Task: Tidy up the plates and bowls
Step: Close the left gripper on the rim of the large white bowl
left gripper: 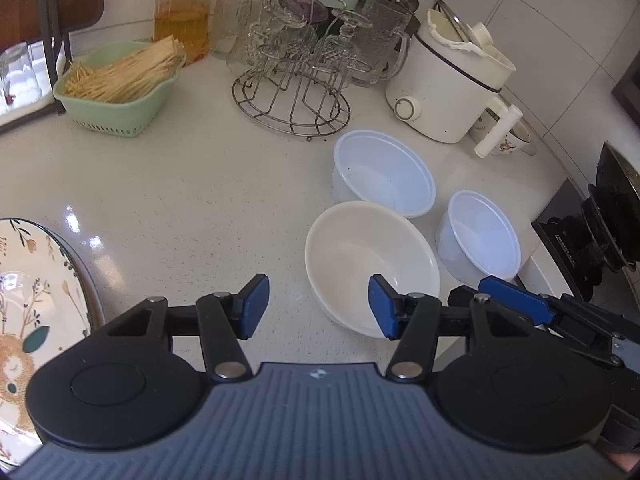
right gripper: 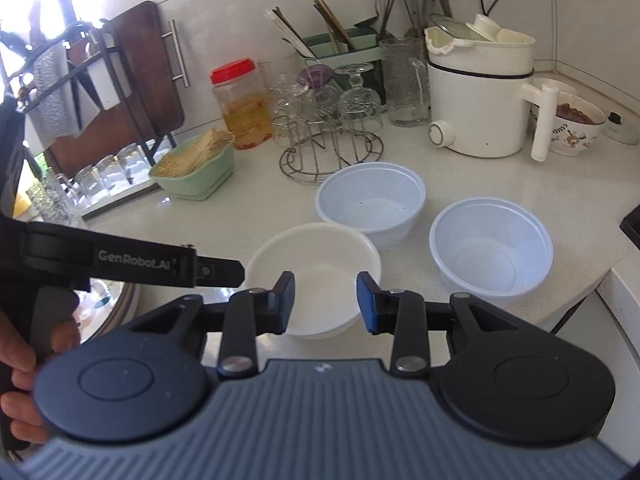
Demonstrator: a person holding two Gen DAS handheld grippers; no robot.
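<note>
Three empty bowls stand on the white counter. A cream bowl is nearest. A larger translucent plastic bowl is behind it, and another plastic bowl stands to the right. A floral patterned plate lies at the far left. My left gripper is open and empty, its right finger over the cream bowl's near rim. My right gripper is open and empty, just above the cream bowl's near side; it also shows in the left wrist view.
A wire glass rack, a green basket of sticks, a red-lidded jar, a white electric pot and a patterned bowl with food line the back. A black stove sits right.
</note>
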